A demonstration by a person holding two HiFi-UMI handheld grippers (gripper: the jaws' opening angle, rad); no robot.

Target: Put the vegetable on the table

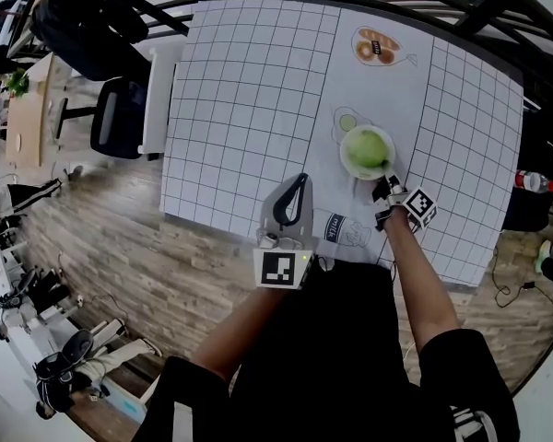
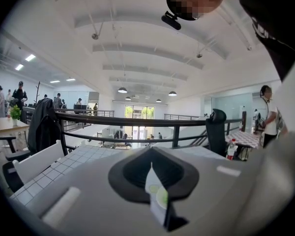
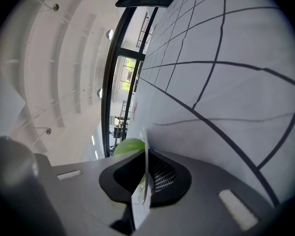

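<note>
The counter [image 1: 240, 109] fills the far half of your head view. It is covered in a black-on-white grid, and a plain white strip with small printed food pictures runs from far to near down the middle. To its left, a black office chair [image 1: 115, 118] stands on the wooden floor [image 1: 120, 247], just beside the counter's left edge. Your left tongs [image 1: 300, 180] hang over the near edge of the counter, left of the white strip and pointing away from you. In the left gripper view, the left tongs [image 2: 152, 175] are pressed together with nothing between them, and they look out level across the counter [image 2: 83, 155] toward a dark railing. Your right tongs [image 1: 385, 186] are further right, just beside the near rim of a white plate [image 1: 347, 161] on the strip. I cannot tell whether they touch it. In the right gripper view, the right tongs [image 3: 143, 173] are also closed and hold nothing, with the gridded counter [image 3: 226, 82] close alongside. The vegetable [image 1: 367, 149] is a round, pale green head sitting on the plate, and in the right gripper view the vegetable [image 3: 129, 145] shows just beyond the jaw tips.
</note>
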